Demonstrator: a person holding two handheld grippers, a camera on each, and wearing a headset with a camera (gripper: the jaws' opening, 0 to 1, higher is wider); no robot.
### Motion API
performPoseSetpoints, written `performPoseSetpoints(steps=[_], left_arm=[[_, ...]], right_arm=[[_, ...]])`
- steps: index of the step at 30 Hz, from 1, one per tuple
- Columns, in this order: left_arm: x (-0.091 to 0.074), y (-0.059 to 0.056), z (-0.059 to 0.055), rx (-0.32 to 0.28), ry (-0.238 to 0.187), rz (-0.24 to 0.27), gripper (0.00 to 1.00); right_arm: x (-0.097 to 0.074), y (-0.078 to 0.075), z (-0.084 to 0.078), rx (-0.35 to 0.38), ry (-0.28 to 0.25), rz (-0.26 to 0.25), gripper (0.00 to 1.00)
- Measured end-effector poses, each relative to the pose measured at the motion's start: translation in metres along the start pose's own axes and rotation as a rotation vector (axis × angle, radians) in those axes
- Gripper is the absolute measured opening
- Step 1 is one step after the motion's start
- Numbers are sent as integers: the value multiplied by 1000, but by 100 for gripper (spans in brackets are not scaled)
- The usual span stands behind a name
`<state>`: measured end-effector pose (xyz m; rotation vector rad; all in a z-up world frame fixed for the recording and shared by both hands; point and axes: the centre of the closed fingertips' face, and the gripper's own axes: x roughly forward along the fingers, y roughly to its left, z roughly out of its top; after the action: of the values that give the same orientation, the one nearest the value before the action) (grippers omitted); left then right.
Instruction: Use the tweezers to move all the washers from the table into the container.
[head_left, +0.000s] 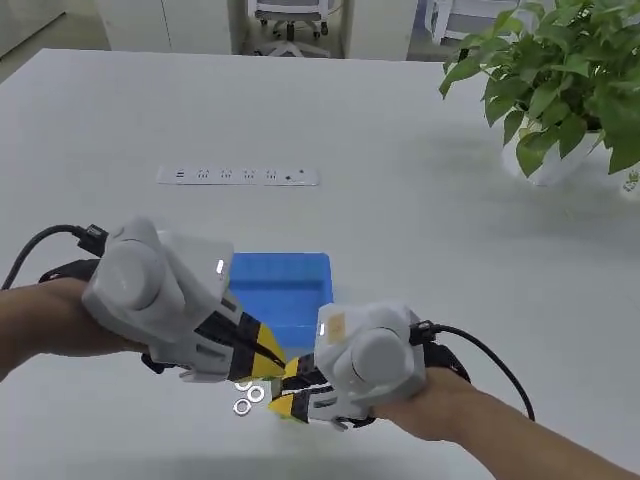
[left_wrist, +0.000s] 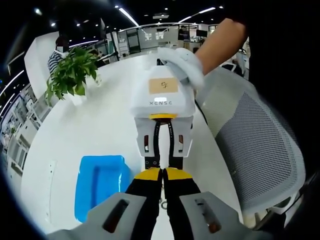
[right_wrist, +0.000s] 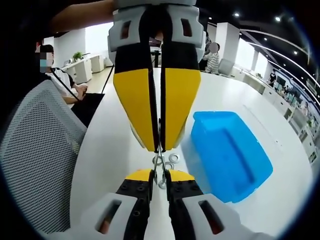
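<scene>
The left gripper (left_wrist: 163, 173) was clenched, meeting its partner tip to tip, apparently to steady the thin tweezers (right_wrist: 159, 160) pinched between them. The washers (head_left: 248, 396) lay on the table (head_left: 420, 230) just beneath the tips, with the blue container (head_left: 285, 290) close behind for a short carry. The right gripper (right_wrist: 160, 176) also squeezed the tweezers.

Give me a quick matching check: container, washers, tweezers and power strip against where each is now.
1 container
2 washers
3 tweezers
4 power strip

A far across the table, lying flat
B loose on the table, nearer than the container
C between the left gripper's shut jaws
D blue, mid-table, open top

Pairs: 1-D, 2-B, 3-C, 4-A
</scene>
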<state>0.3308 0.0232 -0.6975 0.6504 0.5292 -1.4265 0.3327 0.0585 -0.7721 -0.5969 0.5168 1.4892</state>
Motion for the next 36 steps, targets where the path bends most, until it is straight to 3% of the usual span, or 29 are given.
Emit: performPoseSetpoints(steps=[16, 28, 36], left_arm=[[0, 1, -1, -19, -7, -10, 5], [0, 3, -2, -18, 3, 17, 7], [-7, 8, -3, -77, -12, 48, 28]], right_arm=[[1, 0, -1, 41, 9, 3, 10], [0, 0, -1, 65, 15, -2, 9], [-2, 1, -3, 64, 20, 0, 9]])
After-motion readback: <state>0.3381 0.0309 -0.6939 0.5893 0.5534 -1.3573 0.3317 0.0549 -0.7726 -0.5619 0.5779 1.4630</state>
